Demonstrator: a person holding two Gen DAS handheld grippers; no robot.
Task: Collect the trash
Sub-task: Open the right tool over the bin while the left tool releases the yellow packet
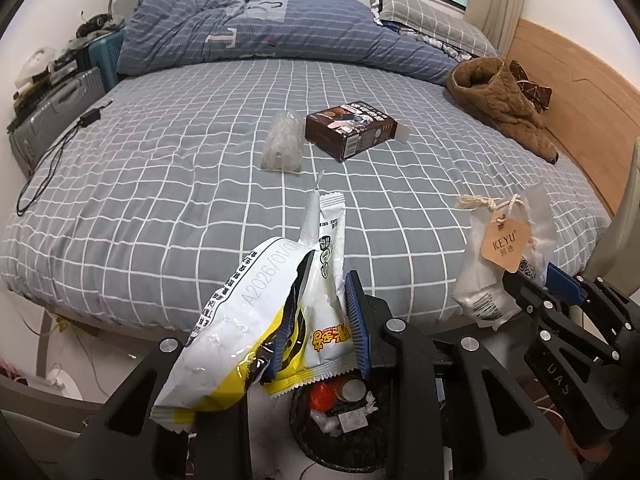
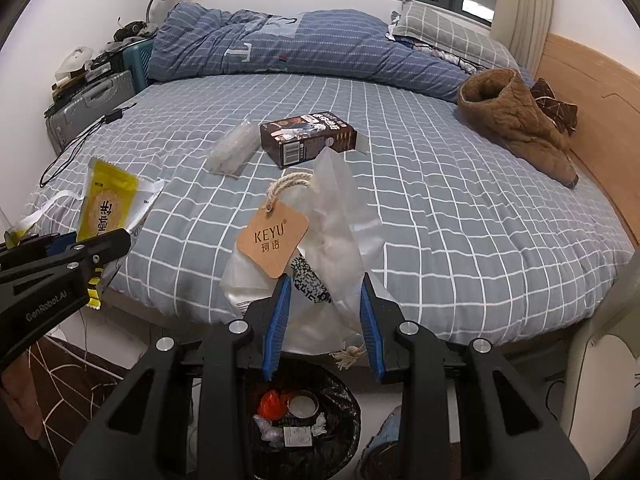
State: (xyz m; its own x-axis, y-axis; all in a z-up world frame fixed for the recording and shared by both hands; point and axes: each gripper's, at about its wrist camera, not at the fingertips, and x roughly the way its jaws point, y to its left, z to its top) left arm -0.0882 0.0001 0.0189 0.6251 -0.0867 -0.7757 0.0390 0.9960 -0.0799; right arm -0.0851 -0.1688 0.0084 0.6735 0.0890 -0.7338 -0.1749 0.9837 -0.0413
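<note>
Trash is hanging from both grippers over the round black-lined bin (image 2: 304,420) at the foot of the grey checked bed (image 1: 160,184). The left gripper (image 1: 316,332) is pinching a crinkled yellow-and-white snack wrapper (image 1: 240,320) with nearly closed jaws. The right gripper (image 2: 326,320) is clamping a frosted plastic bag (image 2: 340,240) with a brown tag. Possibly the light, floppy wrapper is overhanging the rim, so a release could drop it outside.

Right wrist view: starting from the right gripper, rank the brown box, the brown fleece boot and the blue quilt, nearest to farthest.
From the right gripper:
1. Brown box, mid-bed, just beyond the held bag.
2. Brown fleece boot, far right by the headboard.
3. Blue quilt, bunched along the bed's far edge.
</note>
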